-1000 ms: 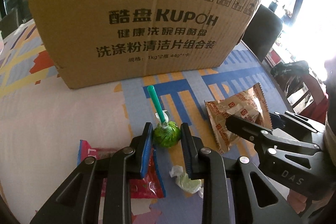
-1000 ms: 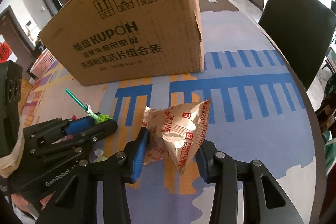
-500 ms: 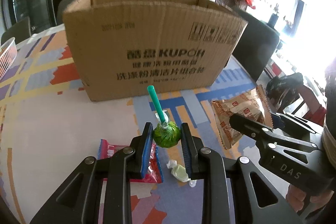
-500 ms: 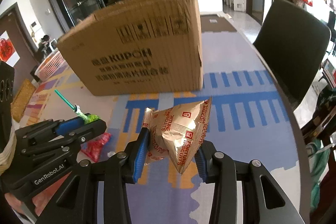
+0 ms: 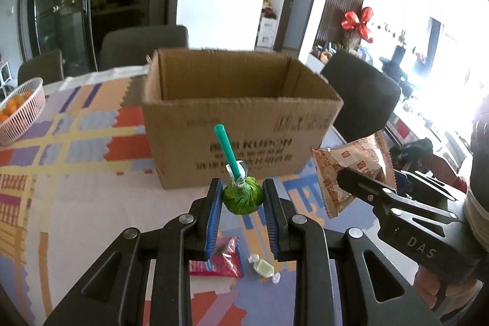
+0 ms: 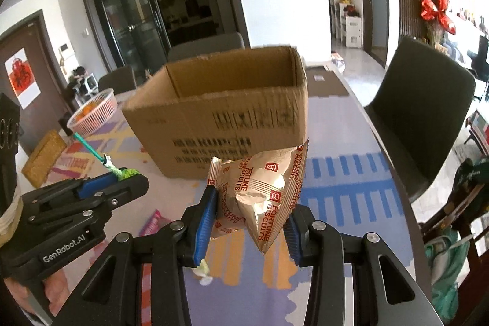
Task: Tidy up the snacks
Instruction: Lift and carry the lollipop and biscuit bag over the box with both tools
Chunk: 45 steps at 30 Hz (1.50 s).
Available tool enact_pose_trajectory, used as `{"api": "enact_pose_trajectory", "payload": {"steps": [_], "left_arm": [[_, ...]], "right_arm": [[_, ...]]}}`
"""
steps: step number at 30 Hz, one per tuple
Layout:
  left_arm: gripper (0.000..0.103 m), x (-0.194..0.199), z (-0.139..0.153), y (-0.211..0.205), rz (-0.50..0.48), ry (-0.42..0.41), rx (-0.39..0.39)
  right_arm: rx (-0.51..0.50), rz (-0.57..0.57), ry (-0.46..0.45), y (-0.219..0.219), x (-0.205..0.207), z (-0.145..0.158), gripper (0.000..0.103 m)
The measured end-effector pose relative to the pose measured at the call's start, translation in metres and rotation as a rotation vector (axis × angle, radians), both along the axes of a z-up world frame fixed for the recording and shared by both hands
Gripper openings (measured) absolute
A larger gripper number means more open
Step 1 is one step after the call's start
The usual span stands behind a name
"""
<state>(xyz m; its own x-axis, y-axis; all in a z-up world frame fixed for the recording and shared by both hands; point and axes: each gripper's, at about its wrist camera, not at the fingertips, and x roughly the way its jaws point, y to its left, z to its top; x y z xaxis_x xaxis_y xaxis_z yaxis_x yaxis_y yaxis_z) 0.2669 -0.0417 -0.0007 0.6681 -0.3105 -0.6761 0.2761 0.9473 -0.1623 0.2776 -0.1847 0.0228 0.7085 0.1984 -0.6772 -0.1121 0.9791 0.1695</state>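
Green lollipop (image 5: 242, 198) in L gripper (image 5: 241, 203)

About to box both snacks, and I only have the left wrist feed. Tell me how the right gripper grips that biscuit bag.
Observer: The right gripper is shut on the biscuit bag, both blue pads squeezing its crumpled lower half.
Operator: Report what lies beside the basket on the table.
Observer: A tan woven block lies nearer us than the basket, apart from the cardboard box.
Operator: Check behind the box.
Observer: A flat brown sheet shows beyond its far right corner; table or floor, cannot tell.
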Motion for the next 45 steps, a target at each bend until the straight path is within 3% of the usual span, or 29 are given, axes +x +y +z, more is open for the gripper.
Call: {"api": "enact_pose_trajectory", "payload": {"steps": [9, 22, 31, 45], "left_arm": [[0.027, 0.002, 0.031, 0.011, 0.027, -0.075, -0.010], [0.027, 0.021, 0.062, 0.019, 0.054, -0.131, -0.040], [0.027, 0.044, 0.079, 0.020, 0.055, -0.170, -0.008], [0.027, 0.087, 0.077, 0.019, 0.046, -0.132, 0.014]], "right_arm": [[0.001, 0.013, -0.090, 0.009, 0.004, 0.037, 0.042], [-0.018, 0.011, -0.151, 0.013, 0.027, 0.067, 0.042], [-0.018, 0.001, -0.186, 0.010, 0.049, 0.088, 0.042], [-0.062, 0.020, -0.176, 0.018, 0.082, 0.090, 0.042]]}}
